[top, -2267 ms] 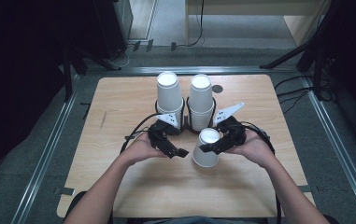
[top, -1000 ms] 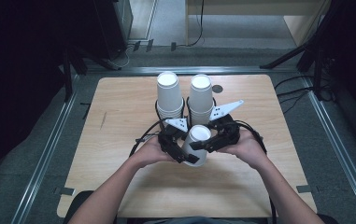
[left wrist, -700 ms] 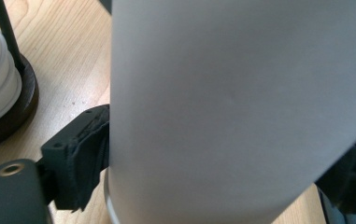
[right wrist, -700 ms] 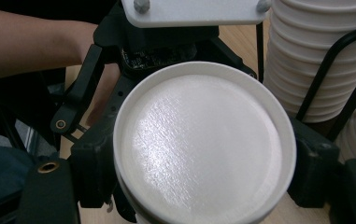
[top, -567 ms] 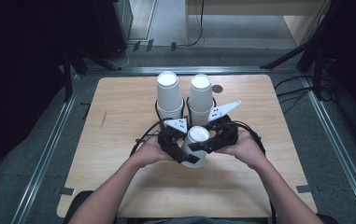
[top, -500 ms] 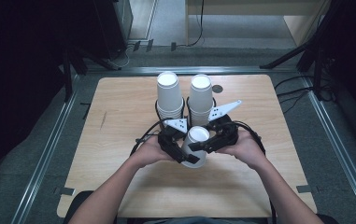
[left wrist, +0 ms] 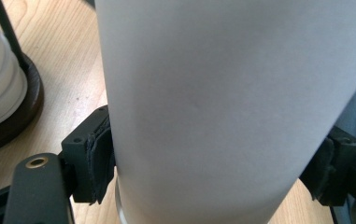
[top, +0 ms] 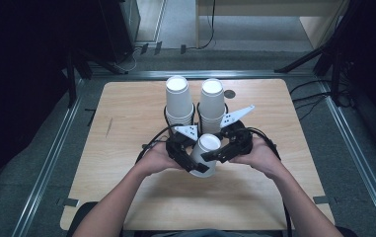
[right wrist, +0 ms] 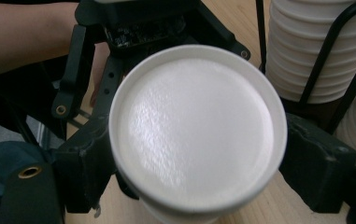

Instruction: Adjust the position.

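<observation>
White paper cup [top: 206, 149] unmarked, clamped between both tools.

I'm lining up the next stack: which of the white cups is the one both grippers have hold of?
The single cup nearest the person, upside down, apart from the two stacks in their holders. The left gripper and right gripper clamp it from opposite sides.

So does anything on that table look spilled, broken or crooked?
Nothing spilled or broken. The white paper cup is upside down and tilted, both grippers clamped on its sides. The two stacks of white paper cups behind it stand straight in their holders.
</observation>
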The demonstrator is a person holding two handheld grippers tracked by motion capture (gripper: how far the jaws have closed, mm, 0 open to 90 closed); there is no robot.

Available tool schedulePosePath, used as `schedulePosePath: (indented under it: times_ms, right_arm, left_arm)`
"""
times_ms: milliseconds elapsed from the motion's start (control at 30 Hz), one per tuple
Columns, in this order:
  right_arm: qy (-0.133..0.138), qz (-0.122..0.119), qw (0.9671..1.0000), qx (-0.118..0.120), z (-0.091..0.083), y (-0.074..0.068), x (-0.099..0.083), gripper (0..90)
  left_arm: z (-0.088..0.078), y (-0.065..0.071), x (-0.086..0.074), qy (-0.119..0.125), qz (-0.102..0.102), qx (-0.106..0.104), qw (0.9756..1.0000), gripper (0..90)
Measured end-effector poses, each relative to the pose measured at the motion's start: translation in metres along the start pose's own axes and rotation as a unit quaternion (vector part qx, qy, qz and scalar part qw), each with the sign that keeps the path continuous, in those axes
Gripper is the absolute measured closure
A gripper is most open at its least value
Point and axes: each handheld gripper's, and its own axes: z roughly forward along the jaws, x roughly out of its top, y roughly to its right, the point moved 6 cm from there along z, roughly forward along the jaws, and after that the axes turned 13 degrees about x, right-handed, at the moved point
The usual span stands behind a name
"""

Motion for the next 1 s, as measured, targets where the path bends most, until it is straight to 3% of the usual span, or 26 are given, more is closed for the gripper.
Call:
schedulePosePath:
  times_ms: [233, 367, 533, 733, 967, 1000]
  right_arm:
    - [-0.024, -0.02, 0.9995, 0.001, -0.008, 0.001, -0.01, 18.8]
    - [-0.036, -0.021, 0.9991, 0.006, -0.006, 0.002, -0.017, 19.0]
    - [-0.055, -0.021, 0.9982, 0.004, -0.001, 0.006, -0.026, 19.8]
    - [-0.061, -0.014, 0.998, -0.008, -0.001, 0.011, -0.033, 20.2]
    - [-0.053, -0.02, 0.9983, -0.014, -0.005, 0.015, -0.035, 21.4]
    - [-0.052, -0.021, 0.9983, -0.014, -0.005, 0.015, -0.035, 21.4]
  left_arm:
    - [-0.015, -0.011, 0.001, 0.008, -0.008, 0.027, 0.9996, 17.9]
    - [-0.024, -0.015, 0.001, -0.003, -0.004, 0.048, 0.9988, 17.8]
    - [-0.029, -0.017, -0.001, -0.042, 0.017, 0.07, 0.9965, 17.7]
    - [-0.03, -0.018, 0.0, -0.079, 0.032, 0.079, 0.9932, 17.7]
    - [-0.026, -0.02, 0.002, -0.117, 0.054, 0.087, 0.9879, 17.7]
    - [-0.026, -0.021, 0.002, -0.131, 0.059, 0.087, 0.9858, 17.7]
